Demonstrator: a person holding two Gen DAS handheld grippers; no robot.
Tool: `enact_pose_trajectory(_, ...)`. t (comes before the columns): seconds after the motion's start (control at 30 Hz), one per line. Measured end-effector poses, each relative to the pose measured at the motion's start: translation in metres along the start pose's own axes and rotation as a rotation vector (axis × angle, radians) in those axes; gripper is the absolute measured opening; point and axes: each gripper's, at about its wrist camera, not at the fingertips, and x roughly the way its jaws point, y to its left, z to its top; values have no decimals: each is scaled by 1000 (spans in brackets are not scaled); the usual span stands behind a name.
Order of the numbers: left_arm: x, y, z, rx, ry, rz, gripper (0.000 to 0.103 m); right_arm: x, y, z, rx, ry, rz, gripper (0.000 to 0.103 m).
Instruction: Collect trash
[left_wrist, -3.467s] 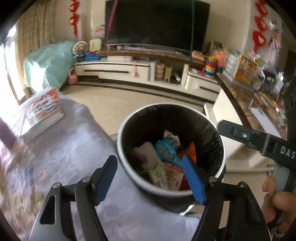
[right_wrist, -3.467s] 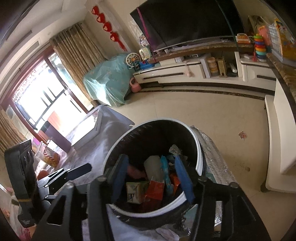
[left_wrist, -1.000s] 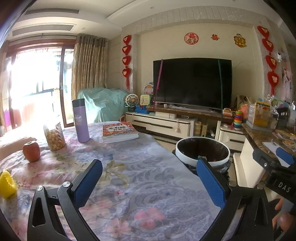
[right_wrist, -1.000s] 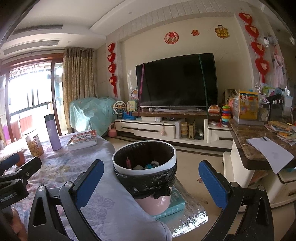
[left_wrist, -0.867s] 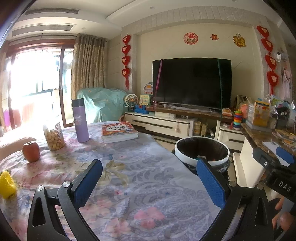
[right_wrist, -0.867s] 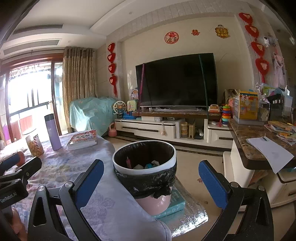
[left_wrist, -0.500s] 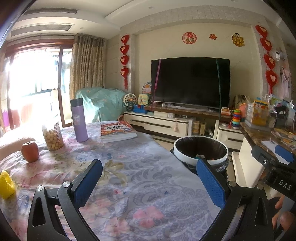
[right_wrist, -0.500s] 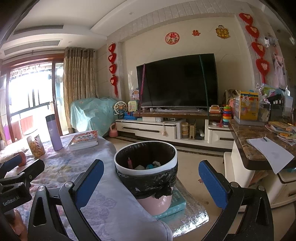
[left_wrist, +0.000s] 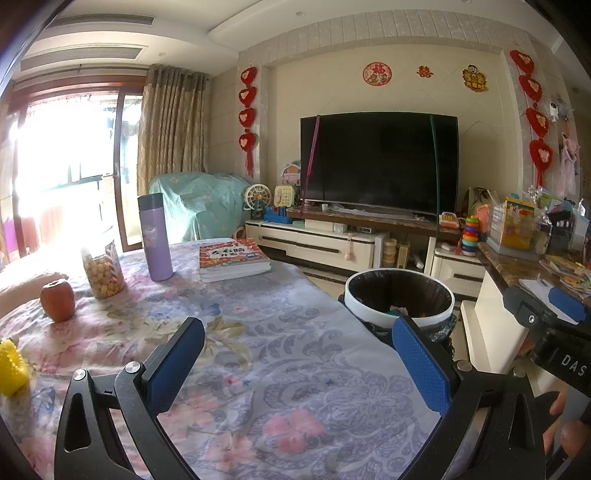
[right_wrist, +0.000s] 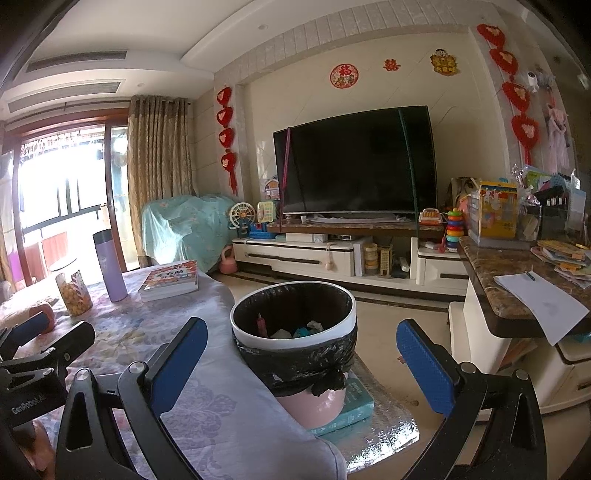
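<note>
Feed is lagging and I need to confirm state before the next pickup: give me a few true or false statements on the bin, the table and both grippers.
1. The left gripper is open and holds nothing. True.
2. The right gripper is shut on a wrapper. False: its jaws stand wide apart and empty.
3. The trash bin is lined with a black bag and already has trash inside. True.
4. The trash bin stands on the table. False: it stands beside the table's edge, on a teal box on the floor.
5. A purple bottle stands upright on the table next to a stack of books. True.
6. The apple lies in the bin. False: it sits on the table.
</note>
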Motion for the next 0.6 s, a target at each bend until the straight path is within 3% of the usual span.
enact_pose_trajectory(0.6, 6, -2, -1, 11, 9, -6, 102, 1, 6, 0, 14, 3, 11, 103)
